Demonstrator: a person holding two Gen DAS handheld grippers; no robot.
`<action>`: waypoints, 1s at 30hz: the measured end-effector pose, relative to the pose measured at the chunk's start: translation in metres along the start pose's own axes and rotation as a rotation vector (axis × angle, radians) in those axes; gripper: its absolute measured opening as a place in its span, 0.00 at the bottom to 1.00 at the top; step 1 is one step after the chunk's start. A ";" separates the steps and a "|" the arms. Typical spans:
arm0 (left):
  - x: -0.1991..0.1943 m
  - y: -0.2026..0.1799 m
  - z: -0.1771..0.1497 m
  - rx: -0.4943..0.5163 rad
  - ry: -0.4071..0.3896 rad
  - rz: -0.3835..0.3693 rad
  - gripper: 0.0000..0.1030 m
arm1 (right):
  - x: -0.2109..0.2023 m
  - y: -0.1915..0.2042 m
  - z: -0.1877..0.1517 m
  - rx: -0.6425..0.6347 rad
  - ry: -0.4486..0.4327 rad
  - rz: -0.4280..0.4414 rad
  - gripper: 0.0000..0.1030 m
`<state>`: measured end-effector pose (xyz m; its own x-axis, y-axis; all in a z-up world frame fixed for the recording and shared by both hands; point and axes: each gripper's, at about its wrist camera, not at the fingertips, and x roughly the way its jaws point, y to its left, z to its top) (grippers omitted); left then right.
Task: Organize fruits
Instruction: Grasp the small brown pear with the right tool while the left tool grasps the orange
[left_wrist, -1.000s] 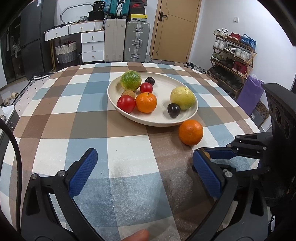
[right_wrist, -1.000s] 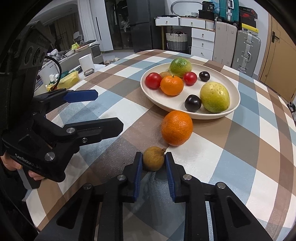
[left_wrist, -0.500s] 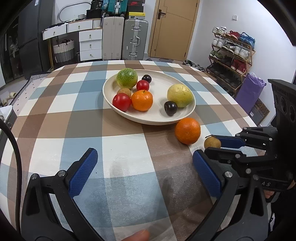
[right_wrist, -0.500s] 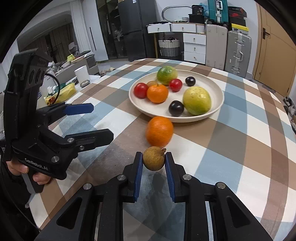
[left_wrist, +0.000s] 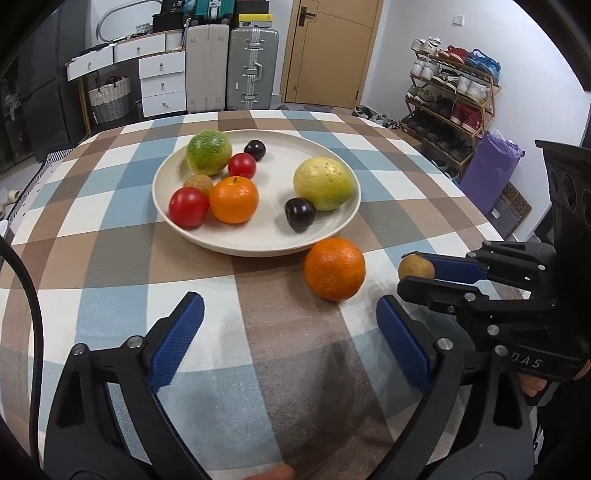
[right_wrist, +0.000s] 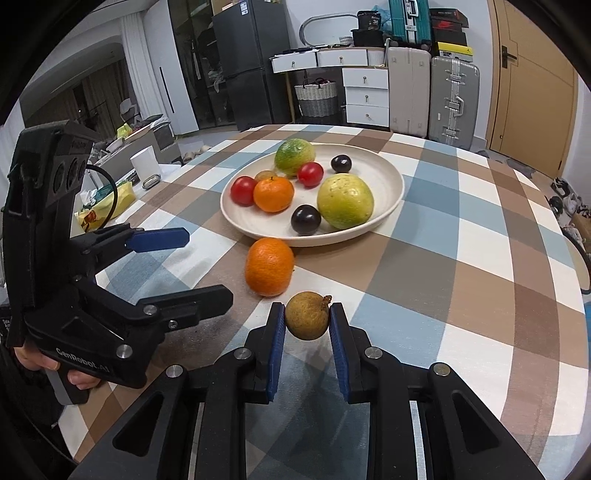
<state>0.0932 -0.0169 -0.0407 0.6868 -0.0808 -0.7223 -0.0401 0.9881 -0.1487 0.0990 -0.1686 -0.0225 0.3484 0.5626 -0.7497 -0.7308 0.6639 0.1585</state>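
Nine fruits show in all: seven in the plate (left_wrist: 332, 236), one loose on the checked tablecloth (left_wrist: 110, 258), and one held in a gripper. The cream plate, in the upper middle of both views, holds one green citrus (left_wrist: 208, 152), two red tomatoes (left_wrist: 188, 206) (left_wrist: 242, 165), one small orange (left_wrist: 233, 199), one small brown fruit (left_wrist: 198, 183) half hidden behind the orange, two dark plums (left_wrist: 300, 213) (left_wrist: 255, 149), and one big yellow-green fruit (left_wrist: 324, 183). The plum beside that big fruit touches it or nearly so.

The loose orange (left_wrist: 335, 268) lies on the cloth just outside the plate's near rim, right of centre in the left wrist view.

The right gripper (right_wrist: 307, 332) is clenched on a small brown longan (right_wrist: 306, 320), its blue pads pressing the fruit from both sides at lower centre of its own view. The longan is round, with no clear long axis; its short stem stub points to the upper right of that view. In the left wrist view it shows at the right edge (left_wrist: 416, 267), beside the loose orange but apart from it.

The left gripper (left_wrist: 291, 339) has nothing between its fingers; its jaws stand wide and have just been closing a little, over bare cloth at the lower middle of its view. A hand (right_wrist: 55, 369) grips its handle at the lower left of the right wrist view.
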 end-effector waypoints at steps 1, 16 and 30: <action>0.002 -0.001 0.001 0.001 0.004 -0.003 0.86 | 0.000 -0.002 0.000 0.004 -0.002 -0.001 0.24; 0.030 -0.016 0.011 -0.013 0.067 -0.065 0.67 | -0.008 -0.023 0.003 0.055 -0.041 -0.004 0.24; 0.034 -0.018 0.018 -0.026 0.062 -0.149 0.36 | -0.008 -0.021 0.004 0.056 -0.031 -0.028 0.24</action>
<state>0.1307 -0.0351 -0.0507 0.6405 -0.2353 -0.7310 0.0397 0.9608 -0.2745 0.1140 -0.1844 -0.0173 0.3871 0.5578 -0.7342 -0.6866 0.7058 0.1742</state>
